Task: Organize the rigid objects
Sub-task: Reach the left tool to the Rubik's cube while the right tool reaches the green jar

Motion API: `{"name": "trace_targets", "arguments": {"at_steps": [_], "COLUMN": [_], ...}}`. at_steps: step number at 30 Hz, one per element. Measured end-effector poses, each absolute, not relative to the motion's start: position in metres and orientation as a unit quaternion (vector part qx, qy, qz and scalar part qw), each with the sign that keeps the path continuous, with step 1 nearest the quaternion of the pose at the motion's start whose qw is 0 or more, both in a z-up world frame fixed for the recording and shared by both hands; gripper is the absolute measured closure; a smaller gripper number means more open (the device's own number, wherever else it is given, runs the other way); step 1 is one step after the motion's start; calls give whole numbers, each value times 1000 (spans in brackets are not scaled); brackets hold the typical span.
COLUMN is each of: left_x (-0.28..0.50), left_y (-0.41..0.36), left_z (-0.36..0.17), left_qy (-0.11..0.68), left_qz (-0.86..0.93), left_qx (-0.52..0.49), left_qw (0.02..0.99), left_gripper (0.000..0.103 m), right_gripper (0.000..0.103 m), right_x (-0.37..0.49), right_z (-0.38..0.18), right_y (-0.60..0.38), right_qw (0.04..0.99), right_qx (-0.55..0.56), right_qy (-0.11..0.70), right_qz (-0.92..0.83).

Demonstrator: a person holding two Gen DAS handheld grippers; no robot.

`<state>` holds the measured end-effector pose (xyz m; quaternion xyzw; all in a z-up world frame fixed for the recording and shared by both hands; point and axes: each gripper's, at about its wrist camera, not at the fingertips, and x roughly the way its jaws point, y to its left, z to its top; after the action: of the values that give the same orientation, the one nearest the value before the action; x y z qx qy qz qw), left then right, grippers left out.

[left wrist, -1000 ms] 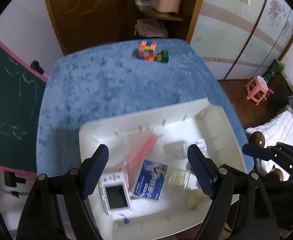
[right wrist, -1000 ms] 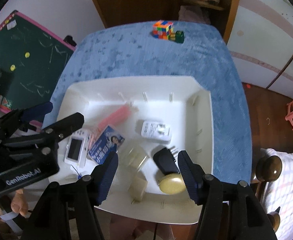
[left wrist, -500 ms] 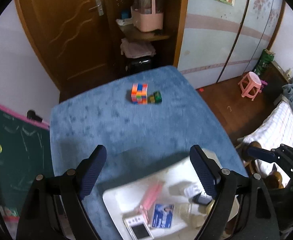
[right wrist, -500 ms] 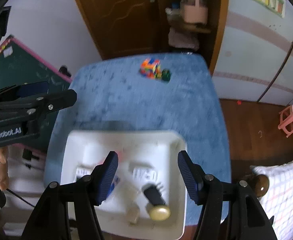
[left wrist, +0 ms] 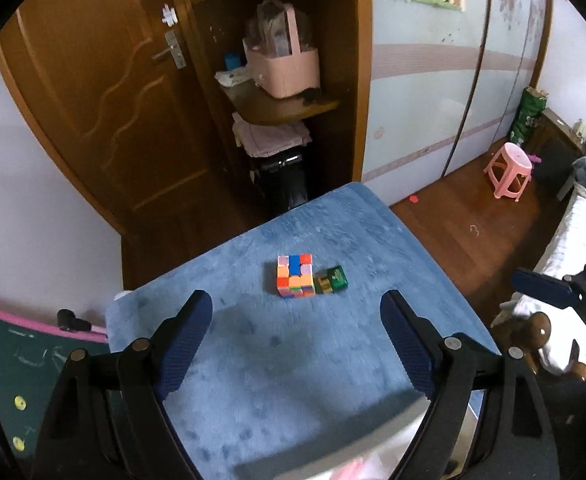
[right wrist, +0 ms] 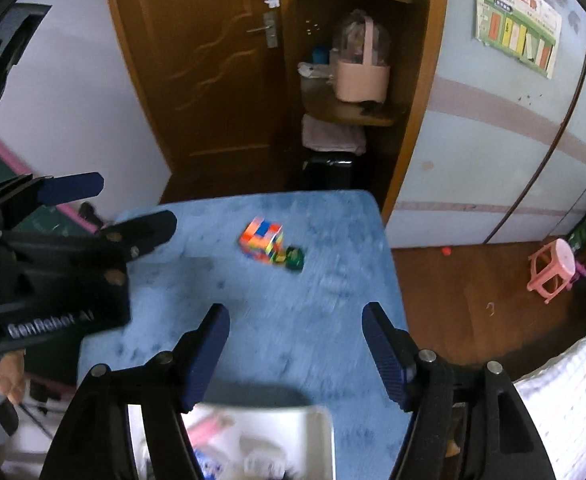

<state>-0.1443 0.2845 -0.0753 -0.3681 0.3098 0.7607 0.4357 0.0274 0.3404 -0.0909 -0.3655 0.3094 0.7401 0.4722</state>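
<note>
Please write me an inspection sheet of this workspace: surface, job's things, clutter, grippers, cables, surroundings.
Surface: blue plush table cover.
Job's things: multicoloured puzzle cube with small green box touching it; white tray at near edge, contents blurred.
Clutter: nothing seen.
Grippers: left hand-held gripper open, empty; right hand-held gripper opening, nothing between its jaws.
Cables: nothing seen.
Surroundings: wooden door, shelf with pink basket, pink stool, chalkboard.
</note>
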Motion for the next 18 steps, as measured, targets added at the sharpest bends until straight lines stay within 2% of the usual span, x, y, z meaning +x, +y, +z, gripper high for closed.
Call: {"name": "trace_targets", "arguments": {"at_steps": [7, 13, 18], "left_x": [-197, -231, -245], "left_y": [338, 370, 381], "left_z": [-152, -220, -251], "left_qy": [337, 331, 334], "left_qz": [738, 715, 707], "left_qx": [-408, -472, -492], "left_qw": [418, 396, 383], "left_gripper": [15, 15, 15], "right_gripper": [33, 33, 33], "right_x": [6, -7, -13], "right_z": [-157, -222, -261], "right_y": [402, 431, 443], "right_qw": [466, 457, 450], "right_qx": [-370, -383, -389], "right_qy": [345, 369, 384], "right_qz": [726, 713, 706]}}
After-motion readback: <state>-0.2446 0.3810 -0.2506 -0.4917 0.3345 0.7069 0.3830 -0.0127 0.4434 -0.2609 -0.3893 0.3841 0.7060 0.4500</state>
